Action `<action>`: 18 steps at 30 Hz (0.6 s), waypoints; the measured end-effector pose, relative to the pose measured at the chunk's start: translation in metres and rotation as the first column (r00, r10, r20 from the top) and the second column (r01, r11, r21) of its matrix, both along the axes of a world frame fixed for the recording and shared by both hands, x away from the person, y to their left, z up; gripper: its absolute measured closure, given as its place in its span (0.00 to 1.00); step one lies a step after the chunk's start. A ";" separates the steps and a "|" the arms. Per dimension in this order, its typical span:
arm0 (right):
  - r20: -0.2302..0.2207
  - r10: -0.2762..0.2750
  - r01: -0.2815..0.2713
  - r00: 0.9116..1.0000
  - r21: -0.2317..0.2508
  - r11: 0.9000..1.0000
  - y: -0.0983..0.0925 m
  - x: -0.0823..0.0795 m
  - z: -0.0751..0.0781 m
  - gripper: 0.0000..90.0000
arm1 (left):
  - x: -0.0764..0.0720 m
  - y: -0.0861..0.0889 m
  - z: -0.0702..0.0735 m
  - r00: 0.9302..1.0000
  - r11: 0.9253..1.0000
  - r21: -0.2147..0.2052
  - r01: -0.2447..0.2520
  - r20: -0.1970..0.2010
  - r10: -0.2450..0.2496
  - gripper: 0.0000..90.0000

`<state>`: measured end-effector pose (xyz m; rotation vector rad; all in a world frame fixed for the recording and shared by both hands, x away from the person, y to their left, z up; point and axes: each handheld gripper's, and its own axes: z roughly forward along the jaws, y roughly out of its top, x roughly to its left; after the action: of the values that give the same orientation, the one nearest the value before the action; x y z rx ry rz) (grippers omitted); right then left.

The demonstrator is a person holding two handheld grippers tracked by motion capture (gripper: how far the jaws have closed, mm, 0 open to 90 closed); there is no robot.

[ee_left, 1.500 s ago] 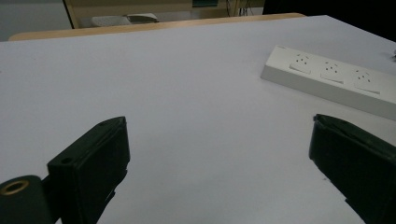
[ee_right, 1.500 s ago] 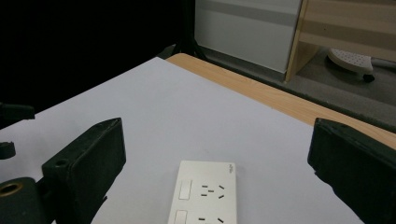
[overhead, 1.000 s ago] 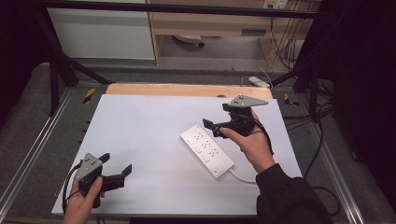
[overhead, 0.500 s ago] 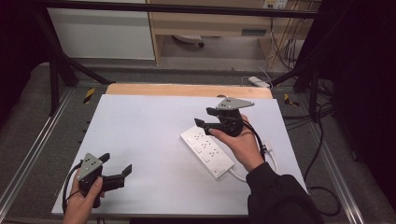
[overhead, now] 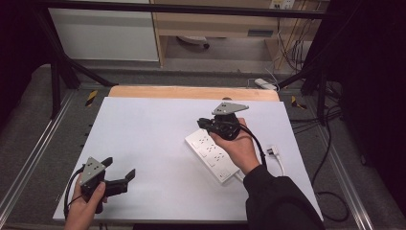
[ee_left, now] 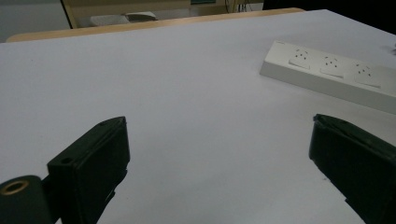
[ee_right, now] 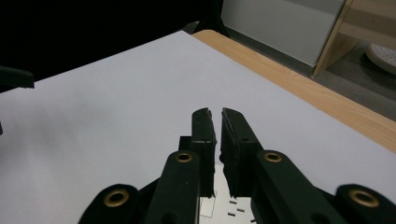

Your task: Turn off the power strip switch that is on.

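Observation:
A white power strip lies slantwise on the white table top, right of centre. My right gripper hovers over its far end, held in a hand, jaws shut with nothing between them. In the right gripper view the jaws stand almost together, a bit of the power strip showing beneath them. My left gripper rests near the front left corner, open and holding nothing. The left gripper view has its wide-apart jaws facing the power strip farther off to the right.
The strip's white plug and cable lie on the table right of the hand. A wooden edge runs along the table's back. Metal rails flank the table. Cables and another power strip lie on the floor at the back right.
My right gripper has moved left, from the strip's right side to above its far end. The left gripper has stayed put.

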<state>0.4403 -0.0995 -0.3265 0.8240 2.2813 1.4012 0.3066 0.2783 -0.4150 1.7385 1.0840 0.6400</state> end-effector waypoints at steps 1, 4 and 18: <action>-0.007 0.003 -0.003 1.000 -0.006 1.000 0.001 0.001 -0.002 0.97 | 0.000 0.000 0.000 1.000 1.000 0.000 0.001 0.000 -0.001 0.06; -0.018 0.009 -0.009 1.000 -0.019 1.000 0.004 0.003 -0.005 0.99 | 0.000 0.000 0.000 1.000 1.000 0.001 0.001 0.000 -0.001 0.06; -0.067 -0.003 -0.001 0.998 -0.056 0.998 0.015 0.015 -0.022 1.00 | 0.000 0.000 0.000 1.000 1.000 0.011 0.006 0.000 -0.006 0.06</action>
<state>0.4552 -0.0840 -0.3480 0.8667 2.3587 1.3220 0.3068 0.2778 -0.4152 1.7501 1.0767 0.6439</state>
